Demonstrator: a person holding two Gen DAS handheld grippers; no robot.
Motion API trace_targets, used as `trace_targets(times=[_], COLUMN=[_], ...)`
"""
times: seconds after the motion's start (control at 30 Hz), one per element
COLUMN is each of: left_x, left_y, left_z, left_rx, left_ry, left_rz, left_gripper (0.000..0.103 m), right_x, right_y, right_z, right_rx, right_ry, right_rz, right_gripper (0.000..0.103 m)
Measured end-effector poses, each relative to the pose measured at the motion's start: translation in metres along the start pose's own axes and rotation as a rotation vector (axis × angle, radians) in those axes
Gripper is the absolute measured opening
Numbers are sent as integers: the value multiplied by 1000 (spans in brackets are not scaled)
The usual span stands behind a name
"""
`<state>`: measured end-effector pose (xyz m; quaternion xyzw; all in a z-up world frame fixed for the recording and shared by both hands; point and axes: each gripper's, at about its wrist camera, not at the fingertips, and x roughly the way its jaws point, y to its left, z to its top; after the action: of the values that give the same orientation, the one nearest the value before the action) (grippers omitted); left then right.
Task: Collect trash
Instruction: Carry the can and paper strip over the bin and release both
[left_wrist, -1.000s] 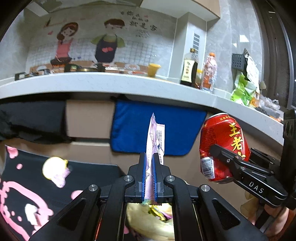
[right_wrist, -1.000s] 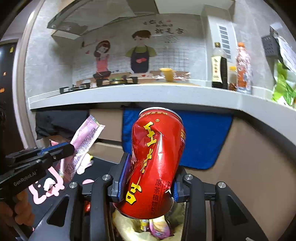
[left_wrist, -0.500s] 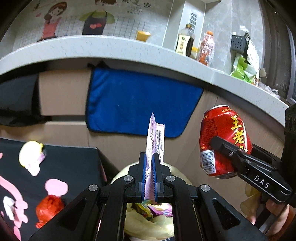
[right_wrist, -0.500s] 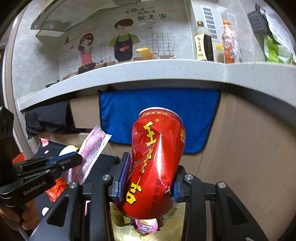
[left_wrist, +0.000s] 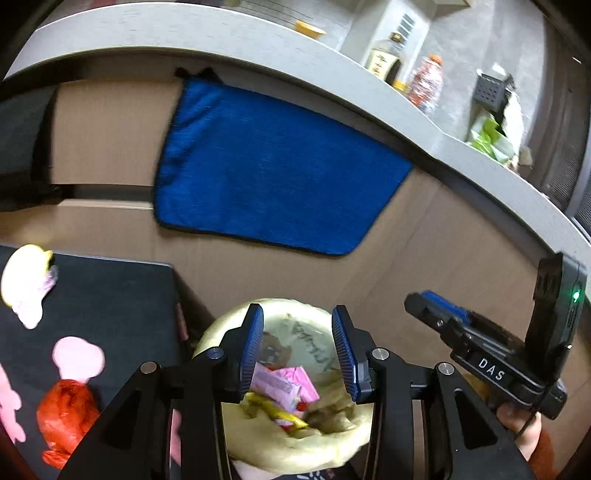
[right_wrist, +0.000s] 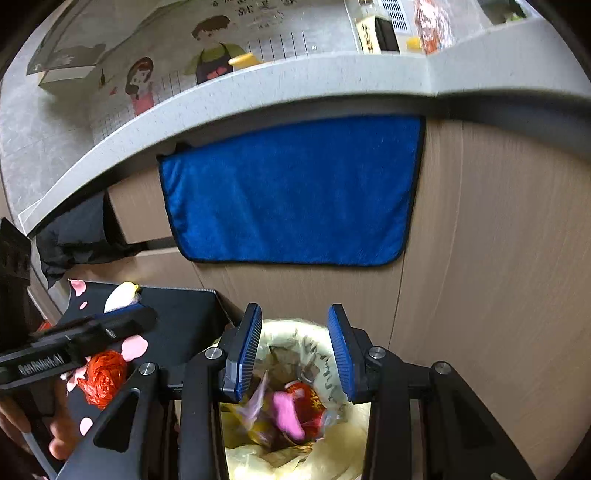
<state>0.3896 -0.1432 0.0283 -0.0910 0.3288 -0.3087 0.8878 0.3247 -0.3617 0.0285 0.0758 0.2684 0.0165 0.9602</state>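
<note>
A bin lined with a pale yellow bag (left_wrist: 280, 304) (right_wrist: 347, 439) stands directly below both grippers. My left gripper (left_wrist: 298, 354) (right_wrist: 125, 319) is over it, its jaws opening with nothing between them. The pink wrapper (left_wrist: 284, 384) (right_wrist: 286, 411) lies in the bin among other trash. My right gripper (right_wrist: 294, 354) (left_wrist: 430, 306) stands open and holds nothing, and the dented red can (right_wrist: 308, 400) lies in the bin below it. A crumpled red bag (left_wrist: 64, 417) (right_wrist: 105, 373) sits on the black table at the left.
The black table with pink shapes (left_wrist: 110, 295) (right_wrist: 181, 314) adjoins the bin on the left. A blue towel (left_wrist: 273, 170) (right_wrist: 295, 192) hangs on the cabinet front under the grey counter (left_wrist: 221, 40). Bottles (left_wrist: 424, 85) stand on the counter.
Both grippers came down over the bin. The left one opened and let go of the pink wrapper. The right one let go of the red can. Both now lie in the bin.
</note>
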Motion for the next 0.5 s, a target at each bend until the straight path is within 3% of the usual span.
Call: trace_targets(times=[0.23, 0.5], left_x=[-27, -91], left_y=[34, 82], left_z=[-4, -20], left_rx=[-10, 8], left_ry=[-25, -83], left_rz=[149, 330], left_gripper=[40, 40], right_x=[12, 7], right_y=[13, 39], right_z=[-2, -7], right_rx=[3, -32], right_ry=[11, -3], right_rz=[4, -7], right_gripper=[36, 36])
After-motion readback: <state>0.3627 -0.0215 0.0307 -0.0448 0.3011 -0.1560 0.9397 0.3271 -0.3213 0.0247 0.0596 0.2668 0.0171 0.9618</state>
